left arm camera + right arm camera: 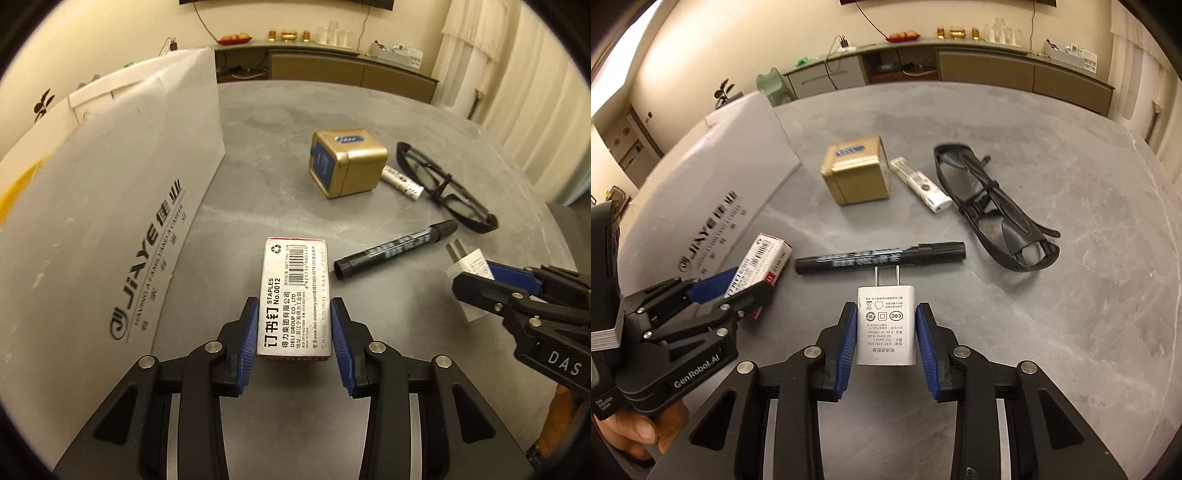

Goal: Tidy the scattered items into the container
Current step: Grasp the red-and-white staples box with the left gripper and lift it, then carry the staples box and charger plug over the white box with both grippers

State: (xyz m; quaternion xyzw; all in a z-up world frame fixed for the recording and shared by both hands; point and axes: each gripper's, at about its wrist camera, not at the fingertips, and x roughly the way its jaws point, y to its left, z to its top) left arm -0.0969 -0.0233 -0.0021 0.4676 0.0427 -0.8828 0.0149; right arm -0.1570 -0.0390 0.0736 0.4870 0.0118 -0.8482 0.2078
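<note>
Left gripper [294, 325]: fingers clamping the staples box [294, 299], which is sitting on the grey surface [266, 147] beside the white container [110, 206]. Right gripper [886, 334]: fingers gripping the white charger plug [886, 325], prongs pointing toward the black marker [881, 257]. Gold tin [855, 175], lighter [919, 184] and glasses [990, 206] are lying farther back.

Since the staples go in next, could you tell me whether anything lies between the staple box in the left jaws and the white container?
Nothing visible does. The staple box sits between the left gripper's jaws, and only bare grey table separates it from the white container to its left. The black marker lies on the opposite side.
</note>
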